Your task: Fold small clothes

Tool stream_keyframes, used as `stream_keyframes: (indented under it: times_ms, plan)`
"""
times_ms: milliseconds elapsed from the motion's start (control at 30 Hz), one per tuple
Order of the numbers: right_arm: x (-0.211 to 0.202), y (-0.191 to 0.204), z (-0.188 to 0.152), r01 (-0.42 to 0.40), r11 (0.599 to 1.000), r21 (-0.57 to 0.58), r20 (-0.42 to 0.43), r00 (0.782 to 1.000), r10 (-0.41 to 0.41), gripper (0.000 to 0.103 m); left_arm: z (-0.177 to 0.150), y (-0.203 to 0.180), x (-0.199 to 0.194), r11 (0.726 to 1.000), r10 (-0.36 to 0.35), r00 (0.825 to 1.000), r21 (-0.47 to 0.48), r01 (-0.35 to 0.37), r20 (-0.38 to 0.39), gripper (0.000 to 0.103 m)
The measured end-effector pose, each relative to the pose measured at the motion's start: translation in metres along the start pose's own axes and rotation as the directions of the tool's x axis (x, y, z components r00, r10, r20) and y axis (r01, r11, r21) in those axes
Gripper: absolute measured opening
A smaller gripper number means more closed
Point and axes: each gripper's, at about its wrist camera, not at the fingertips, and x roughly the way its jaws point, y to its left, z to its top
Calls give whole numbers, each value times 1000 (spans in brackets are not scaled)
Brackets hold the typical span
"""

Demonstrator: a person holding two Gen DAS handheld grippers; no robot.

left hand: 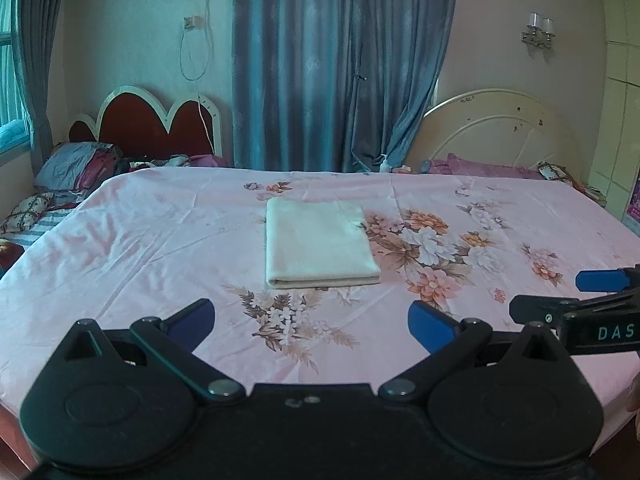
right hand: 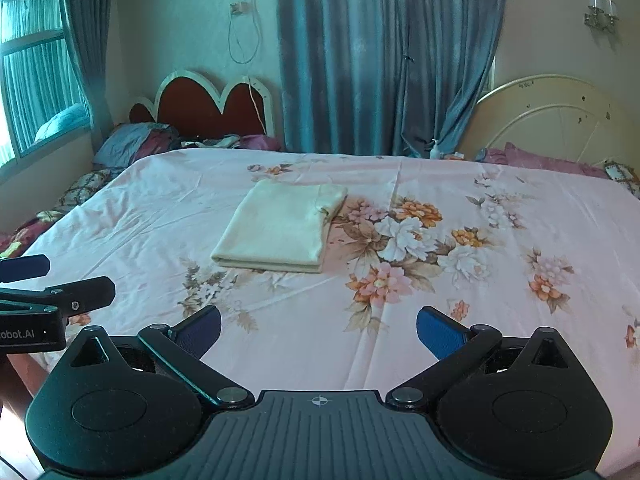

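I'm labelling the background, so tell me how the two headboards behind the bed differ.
The left headboard is dark red with a pale scalloped rim, like joined hearts. The right headboard is all cream, one broad arch with radiating ribs and small marks. Both stand against the far wall, flanking the blue curtain.

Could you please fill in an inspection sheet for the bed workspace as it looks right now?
Surface: bed with a pink floral sheet, lightly wrinkled.
Job's things: one cream garment, folded into a neat rectangle, lying flat near the middle of the sheet.
Clutter: pillows and bedding piled at the far left edge; purple bedding and a small white bottle at the far edge.
Grippers: left gripper and right gripper both wide open, nothing between the jaws, held near the sheet's near edge, clear of the garment.
Cables: a white cord hangs on the far wall.
Surroundings: blue curtains, two headboards, wall lamp, window at left.
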Motion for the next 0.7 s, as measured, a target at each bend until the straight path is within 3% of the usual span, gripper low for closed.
stream_keyframes:
  times_ms: [700]
  plan:
    - [-27, 7, 6, 1, 1000, -9, 28, 1000, -1, 103, -3, 0, -18, 1000, -11, 999, -10, 12, 47, 103]
